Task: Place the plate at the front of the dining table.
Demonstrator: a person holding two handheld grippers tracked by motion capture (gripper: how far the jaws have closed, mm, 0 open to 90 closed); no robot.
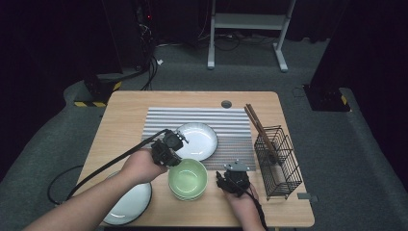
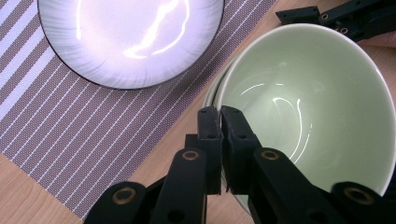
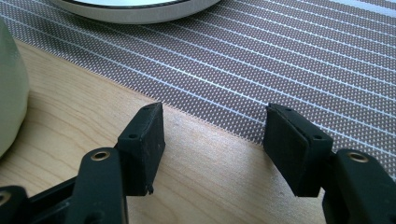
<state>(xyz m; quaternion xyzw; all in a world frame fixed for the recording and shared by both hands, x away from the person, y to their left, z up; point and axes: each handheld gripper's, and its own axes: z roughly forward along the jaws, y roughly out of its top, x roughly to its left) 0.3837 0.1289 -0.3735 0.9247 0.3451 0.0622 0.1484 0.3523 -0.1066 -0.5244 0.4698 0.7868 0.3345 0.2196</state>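
A pale green bowl (image 1: 187,179) stands on the wooden table (image 1: 120,115) near its front edge, and a second green rim shows just under it. My left gripper (image 1: 173,159) comes in from the left and is shut on that bowl's near-left rim (image 2: 299,93), one pad inside and one outside (image 2: 219,114). A white plate (image 1: 196,140) lies on the striped placemat (image 1: 231,120) just behind the bowl (image 2: 126,42). Right of the bowl, my right gripper (image 1: 233,177) rests low over bare wood, open with nothing between its fingers (image 3: 215,140). The bowl's side (image 3: 9,84) is at its left.
Another white plate (image 1: 127,204) sits at the front left under my left forearm. A black wire basket (image 1: 279,163) with brown chopsticks (image 1: 260,127) stands at the right edge. The placemat's edge (image 3: 280,56) runs just ahead of the right jaws.
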